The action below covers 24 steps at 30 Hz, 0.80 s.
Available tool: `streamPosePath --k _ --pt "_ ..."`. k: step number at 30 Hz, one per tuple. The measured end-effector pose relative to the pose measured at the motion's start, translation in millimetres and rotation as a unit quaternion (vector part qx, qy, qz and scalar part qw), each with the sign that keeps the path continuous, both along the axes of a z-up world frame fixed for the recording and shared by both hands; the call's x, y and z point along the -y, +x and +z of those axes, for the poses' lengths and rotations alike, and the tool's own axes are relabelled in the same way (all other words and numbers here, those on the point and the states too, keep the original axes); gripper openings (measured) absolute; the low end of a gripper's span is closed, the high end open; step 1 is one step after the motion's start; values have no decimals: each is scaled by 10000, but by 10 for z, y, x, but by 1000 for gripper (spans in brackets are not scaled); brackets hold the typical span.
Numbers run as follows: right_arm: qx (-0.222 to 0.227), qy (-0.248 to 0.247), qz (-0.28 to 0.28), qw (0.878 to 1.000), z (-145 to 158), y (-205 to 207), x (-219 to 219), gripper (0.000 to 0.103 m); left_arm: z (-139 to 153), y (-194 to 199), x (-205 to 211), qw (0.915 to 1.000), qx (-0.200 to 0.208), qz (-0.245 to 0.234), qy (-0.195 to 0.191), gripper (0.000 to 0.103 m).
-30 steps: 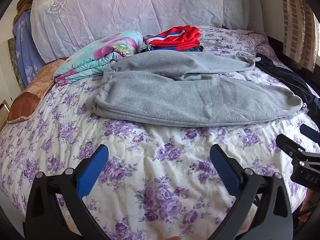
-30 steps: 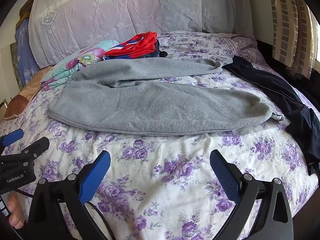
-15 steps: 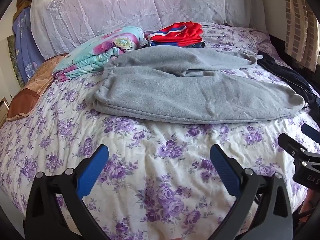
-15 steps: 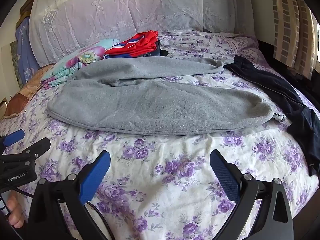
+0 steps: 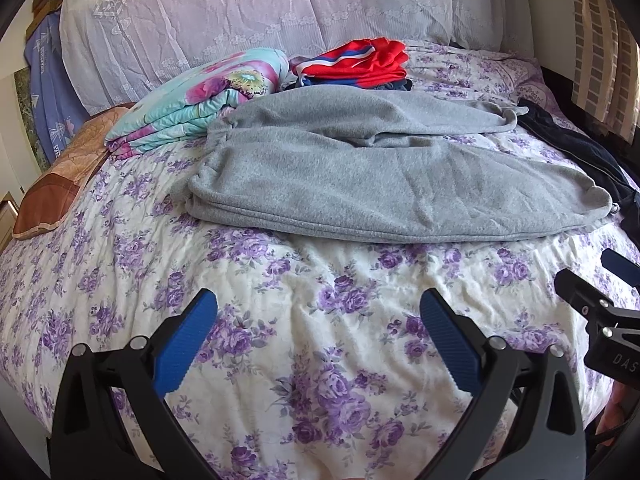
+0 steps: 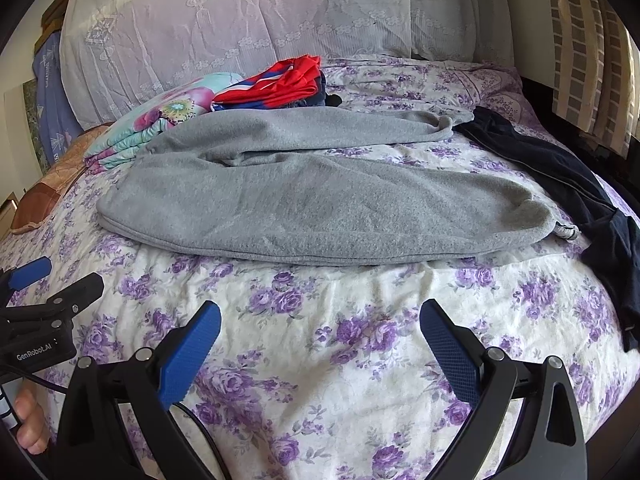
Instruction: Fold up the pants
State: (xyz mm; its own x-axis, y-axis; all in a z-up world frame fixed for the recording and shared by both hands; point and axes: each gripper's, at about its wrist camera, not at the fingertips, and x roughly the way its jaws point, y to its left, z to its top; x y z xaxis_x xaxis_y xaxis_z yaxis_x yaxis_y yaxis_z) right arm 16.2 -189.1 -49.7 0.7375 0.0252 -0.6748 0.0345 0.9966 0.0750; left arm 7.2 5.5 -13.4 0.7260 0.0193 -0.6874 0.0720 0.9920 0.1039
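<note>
Grey pants lie spread across the floral bedspread — sitting lower in both views than a second ago. Left gripper and right gripper both gape wide, empty, short of the pants — barely shifted.

The sweatpants lay across the bedspread, legs stretching rightward. Behind them sat a folded quilt at left and a jersey beside it. A dark garment lay at right.
</note>
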Motion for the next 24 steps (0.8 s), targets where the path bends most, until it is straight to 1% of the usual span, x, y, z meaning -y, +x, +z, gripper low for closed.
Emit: streamPosePath --k 24 --pt "-63 56 32 10000 -32 11 7 100 -30 31 19 10000 -65 -12 41 99"
